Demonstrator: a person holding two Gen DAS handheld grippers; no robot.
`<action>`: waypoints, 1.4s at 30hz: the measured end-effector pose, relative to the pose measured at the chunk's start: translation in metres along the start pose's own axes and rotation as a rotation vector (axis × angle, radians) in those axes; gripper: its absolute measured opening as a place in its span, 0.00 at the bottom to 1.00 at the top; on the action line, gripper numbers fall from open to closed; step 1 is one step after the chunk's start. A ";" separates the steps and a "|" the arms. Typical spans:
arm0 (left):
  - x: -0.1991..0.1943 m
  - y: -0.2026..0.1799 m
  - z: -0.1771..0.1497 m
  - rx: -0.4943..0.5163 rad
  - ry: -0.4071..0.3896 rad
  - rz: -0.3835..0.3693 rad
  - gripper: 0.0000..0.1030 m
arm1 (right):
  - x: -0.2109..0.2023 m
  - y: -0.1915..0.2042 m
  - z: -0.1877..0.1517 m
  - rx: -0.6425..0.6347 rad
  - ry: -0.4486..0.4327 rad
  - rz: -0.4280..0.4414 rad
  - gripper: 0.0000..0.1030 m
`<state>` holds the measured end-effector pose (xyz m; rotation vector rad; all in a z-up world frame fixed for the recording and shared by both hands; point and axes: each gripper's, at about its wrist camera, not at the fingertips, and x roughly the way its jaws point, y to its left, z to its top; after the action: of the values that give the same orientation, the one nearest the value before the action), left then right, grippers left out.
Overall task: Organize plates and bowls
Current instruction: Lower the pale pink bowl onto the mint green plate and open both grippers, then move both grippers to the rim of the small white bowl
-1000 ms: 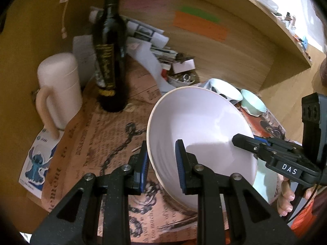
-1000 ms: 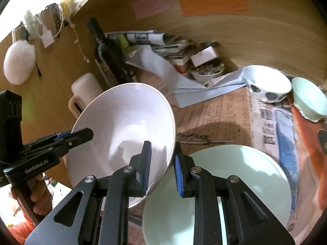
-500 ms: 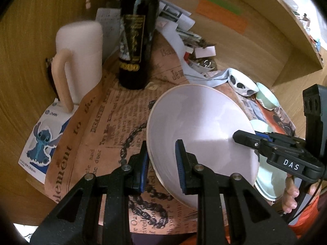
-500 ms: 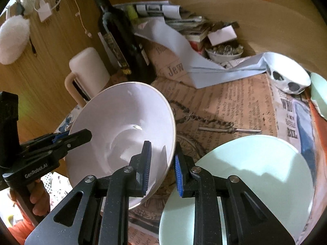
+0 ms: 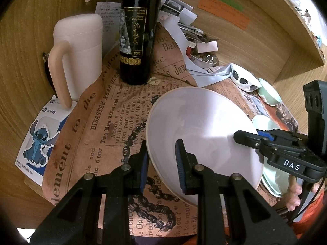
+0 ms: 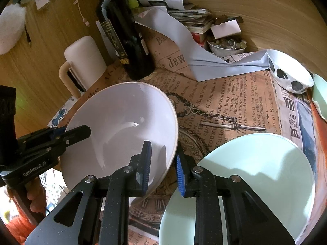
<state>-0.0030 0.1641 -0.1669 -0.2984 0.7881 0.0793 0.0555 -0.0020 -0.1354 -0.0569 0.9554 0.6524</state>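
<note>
Lowered since a second ago, white bowl (image 5: 204, 134) hangs tilted, pale green plate (image 6: 255, 175) just beside its right side.
Left hand-held gripper (image 5: 161, 163) and right hand-held gripper (image 6: 163, 169) each clamp opposite rims.

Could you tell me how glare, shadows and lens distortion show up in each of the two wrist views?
Left wrist view: fisheye bends the wooden wall; the left tongs shadow the bowl; soft sheen on the bottle; text stays sharp. Right wrist view: dark corners; small glare spots inside the bowl; the right tongs shadow the green plate.
</note>
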 end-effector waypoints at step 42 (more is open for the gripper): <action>0.012 -0.179 0.124 0.234 -0.152 -0.097 0.57 | -0.158 -0.160 0.018 0.183 -0.429 -0.231 0.43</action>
<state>0.1232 0.0289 -0.0513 -0.1070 0.6235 -0.0804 0.0909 -0.2032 -0.0398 0.1299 0.5780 0.3405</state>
